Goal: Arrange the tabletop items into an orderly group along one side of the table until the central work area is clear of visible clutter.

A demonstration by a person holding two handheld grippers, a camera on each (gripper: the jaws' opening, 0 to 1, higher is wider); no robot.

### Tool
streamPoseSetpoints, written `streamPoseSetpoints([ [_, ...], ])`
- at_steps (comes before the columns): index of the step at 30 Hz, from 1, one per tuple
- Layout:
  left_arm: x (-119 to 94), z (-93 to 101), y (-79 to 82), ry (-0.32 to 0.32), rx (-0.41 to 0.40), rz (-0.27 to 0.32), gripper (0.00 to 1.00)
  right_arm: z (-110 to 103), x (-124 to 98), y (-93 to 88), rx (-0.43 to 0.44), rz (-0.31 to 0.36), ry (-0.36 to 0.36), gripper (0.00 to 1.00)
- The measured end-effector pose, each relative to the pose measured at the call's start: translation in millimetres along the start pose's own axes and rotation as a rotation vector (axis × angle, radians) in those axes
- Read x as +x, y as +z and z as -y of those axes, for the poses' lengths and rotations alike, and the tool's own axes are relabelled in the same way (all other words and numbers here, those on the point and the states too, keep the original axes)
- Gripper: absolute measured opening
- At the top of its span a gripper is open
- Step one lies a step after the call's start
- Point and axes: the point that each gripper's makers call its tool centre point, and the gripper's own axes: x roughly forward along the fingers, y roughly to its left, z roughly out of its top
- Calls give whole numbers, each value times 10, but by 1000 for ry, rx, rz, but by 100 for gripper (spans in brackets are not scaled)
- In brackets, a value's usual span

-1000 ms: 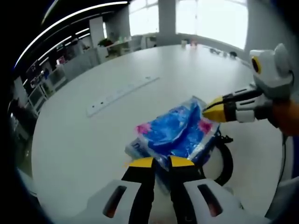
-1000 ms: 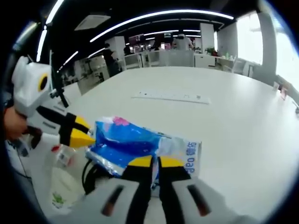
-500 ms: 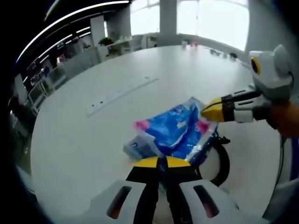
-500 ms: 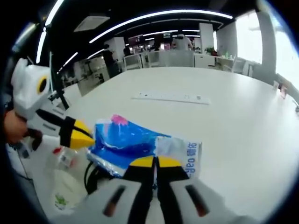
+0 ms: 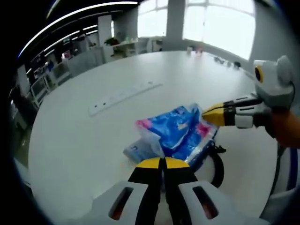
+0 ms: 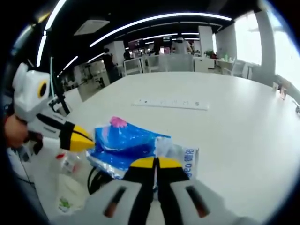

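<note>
Left gripper view has the crinkled blue plastic pack [image 5: 176, 133] with pink patches lying on the white table [image 5: 84, 140], long axis running from the left gripper [image 5: 158, 162] toward the right gripper [image 5: 210, 114], both clamped on its ends.

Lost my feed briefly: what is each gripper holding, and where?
Both grip the blue plastic package: left gripper shut on its near edge, right gripper shut on the opposite edge.

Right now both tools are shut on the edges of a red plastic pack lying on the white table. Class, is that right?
Not quite: the plastic pack is blue with pink patches, not red, as the left gripper view shows. The left tool and right tool are shut on its edges, on the white table.
</note>
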Motion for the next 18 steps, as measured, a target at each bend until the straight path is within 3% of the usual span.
streamPoseSetpoints([
  [18, -133, 199, 215, -10, -26, 68, 0, 117, -259, 166, 14, 57, -9, 0],
])
